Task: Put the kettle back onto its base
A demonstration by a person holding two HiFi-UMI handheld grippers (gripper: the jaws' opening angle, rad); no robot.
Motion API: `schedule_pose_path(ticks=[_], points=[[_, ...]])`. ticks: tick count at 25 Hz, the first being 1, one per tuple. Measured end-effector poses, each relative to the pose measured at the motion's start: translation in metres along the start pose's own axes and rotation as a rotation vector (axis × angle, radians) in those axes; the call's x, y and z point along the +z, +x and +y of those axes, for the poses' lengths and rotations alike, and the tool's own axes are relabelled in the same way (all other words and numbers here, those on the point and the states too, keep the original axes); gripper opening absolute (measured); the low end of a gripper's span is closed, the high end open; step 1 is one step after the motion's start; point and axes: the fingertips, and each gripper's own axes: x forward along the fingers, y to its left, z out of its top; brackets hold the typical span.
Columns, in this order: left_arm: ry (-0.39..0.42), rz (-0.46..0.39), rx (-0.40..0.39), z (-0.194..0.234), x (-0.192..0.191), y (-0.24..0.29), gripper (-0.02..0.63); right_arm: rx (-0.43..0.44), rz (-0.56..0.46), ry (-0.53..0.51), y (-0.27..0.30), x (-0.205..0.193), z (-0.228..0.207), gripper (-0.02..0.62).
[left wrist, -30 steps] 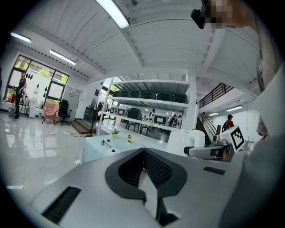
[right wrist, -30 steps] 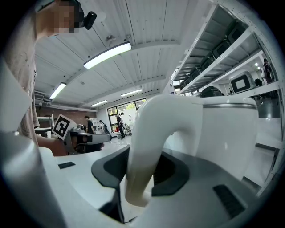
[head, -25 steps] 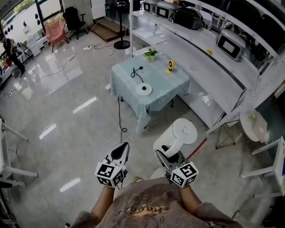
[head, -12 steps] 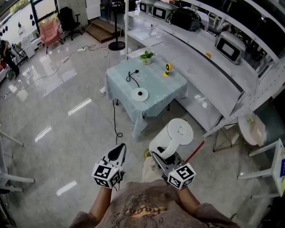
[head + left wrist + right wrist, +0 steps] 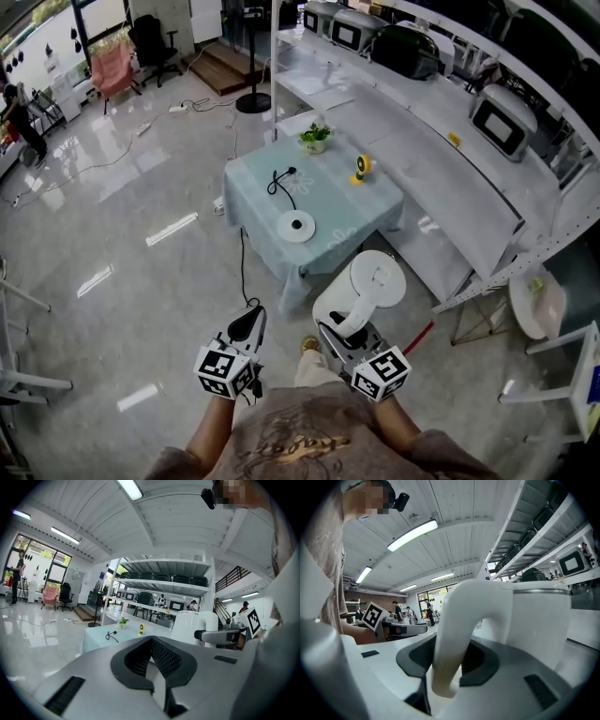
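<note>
A white kettle [image 5: 370, 286] hangs above the floor just short of the table; my right gripper [image 5: 342, 330] is shut on its curved handle [image 5: 452, 639]. The kettle's body [image 5: 539, 620] fills the right gripper view. Its round white base [image 5: 297, 225] lies on the pale blue cloth of a small table [image 5: 361, 211], with a black cord [image 5: 279, 180] trailing from it. My left gripper [image 5: 246, 325] is held beside the kettle, shut with nothing in it [image 5: 151, 641]. In the left gripper view the kettle [image 5: 194, 627] shows to the right.
A potted plant [image 5: 315, 137] and a small yellow fan [image 5: 361, 167] stand at the table's far side. A long white counter [image 5: 441, 159] with microwaves on shelves runs along the right. A round white side table [image 5: 536, 305] is at right; a cable [image 5: 246, 272] hangs off the table to the floor.
Both grippers and the kettle have moved forward toward the table, which now lies closer to the kettle. The grip on the handle is unchanged.
</note>
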Motion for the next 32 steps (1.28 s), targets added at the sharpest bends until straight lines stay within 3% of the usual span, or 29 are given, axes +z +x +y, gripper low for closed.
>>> schedule_pose_path(ticks=[11,21,26,32], points=[[-0.019,0.005,0.097,0.033,0.039,0.099,0.021,0.115,0.010,-0.027,0.070,0.041,-0.094,0.138],[-0.010,-0.002,0.194,0.069,0.044,0.153,0.021,0.204,0.038,-0.054,0.126,0.056,-0.155,0.138],[-0.022,0.011,0.200,0.083,0.047,0.164,0.021,0.222,0.034,-0.063,0.149,0.062,-0.165,0.138],[-0.006,0.021,0.154,0.099,0.054,0.182,0.021,0.218,0.012,-0.085,0.170,0.072,-0.168,0.138]])
